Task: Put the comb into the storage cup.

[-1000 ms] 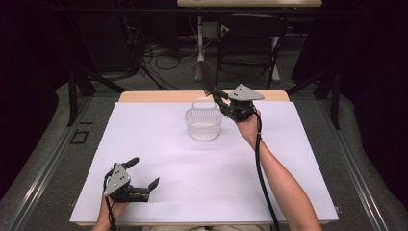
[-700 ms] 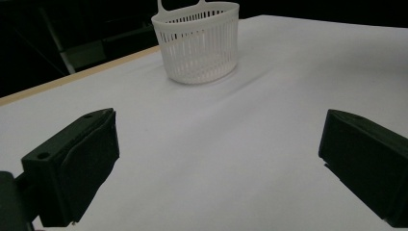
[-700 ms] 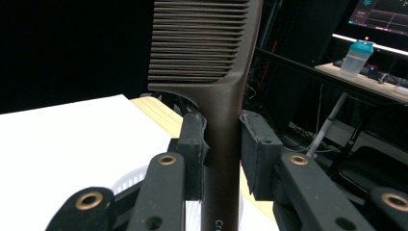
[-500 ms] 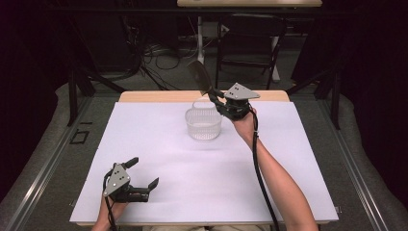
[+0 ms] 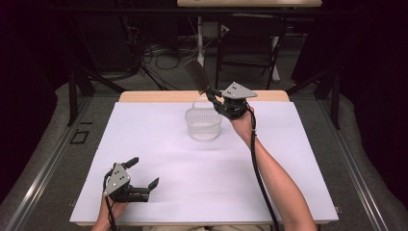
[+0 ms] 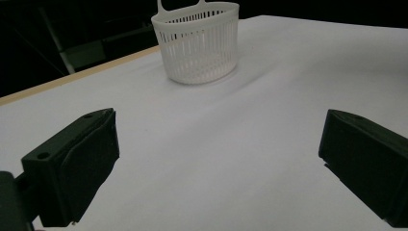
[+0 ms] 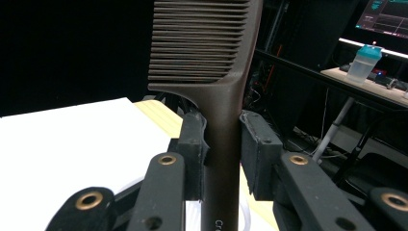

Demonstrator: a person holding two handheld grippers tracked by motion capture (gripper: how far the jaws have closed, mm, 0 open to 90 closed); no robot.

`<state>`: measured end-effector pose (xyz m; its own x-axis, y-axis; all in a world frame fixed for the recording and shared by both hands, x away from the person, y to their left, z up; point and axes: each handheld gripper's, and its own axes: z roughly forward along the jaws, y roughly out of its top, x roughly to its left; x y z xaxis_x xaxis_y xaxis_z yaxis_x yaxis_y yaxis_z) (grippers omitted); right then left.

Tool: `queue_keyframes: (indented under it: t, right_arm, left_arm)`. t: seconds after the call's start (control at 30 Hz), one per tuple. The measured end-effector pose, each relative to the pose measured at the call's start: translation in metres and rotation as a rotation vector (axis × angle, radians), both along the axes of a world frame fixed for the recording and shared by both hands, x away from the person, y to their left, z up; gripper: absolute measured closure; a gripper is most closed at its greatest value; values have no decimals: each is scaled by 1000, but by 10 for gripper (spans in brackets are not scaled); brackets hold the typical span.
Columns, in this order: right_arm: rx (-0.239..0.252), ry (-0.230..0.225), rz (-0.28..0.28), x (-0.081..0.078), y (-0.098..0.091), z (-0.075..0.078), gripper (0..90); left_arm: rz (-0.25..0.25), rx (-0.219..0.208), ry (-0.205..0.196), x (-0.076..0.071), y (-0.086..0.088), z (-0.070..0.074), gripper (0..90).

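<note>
High view shows the white table (image 5: 159,144) with 1 white basket (image 5: 203,123) at its far middle. At the near left, the left gripper (image 5: 144,180) rests low over the table, jaws spread wide and empty. The right gripper (image 5: 210,94) hangs just right of the basket's far rim, clamped on the handle of 1 brown comb (image 5: 197,75), whose teeth point up and away. Judging by this, the comb is lifted but not yet in the basket; lowering and releasing remain. Right gripper view cuts off the comb's handle end.
</note>
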<state>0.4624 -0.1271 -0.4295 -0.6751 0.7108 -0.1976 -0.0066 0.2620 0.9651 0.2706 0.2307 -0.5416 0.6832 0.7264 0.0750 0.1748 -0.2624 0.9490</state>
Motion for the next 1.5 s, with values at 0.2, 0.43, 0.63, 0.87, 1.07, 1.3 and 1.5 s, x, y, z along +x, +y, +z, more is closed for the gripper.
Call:
queue_keyframes:
  t: [0.2, 0.43, 0.63, 0.87, 1.07, 1.3, 1.5]
  right_arm:
    - [0, 1, 4, 2, 3, -1, 726]
    - [2, 4, 9, 3, 5, -2, 726]
    - [3, 9, 10, 5, 7, -3, 725]
    - [2, 13, 14, 7, 10, -5, 725]
    - [0, 16, 18, 8, 13, -6, 725]
    - [-2, 19, 19, 9, 14, -8, 725]
    - [-3, 25, 25, 11, 17, -9, 725]
  left_arm:
    - [0, 1, -4, 0, 0, 0, 8]
    - [-1, 1, -5, 0, 0, 0, 8]
    - [0, -1, -5, 0, 0, 1, 8]
    - [-2, -1, -5, 0, 0, 1, 8]
    - [-2, 0, -7, 0, 1, 1, 8]
    - [-1, 1, -9, -1, 1, 1, 8]
    - [-2, -1, -9, -1, 0, 1, 8]
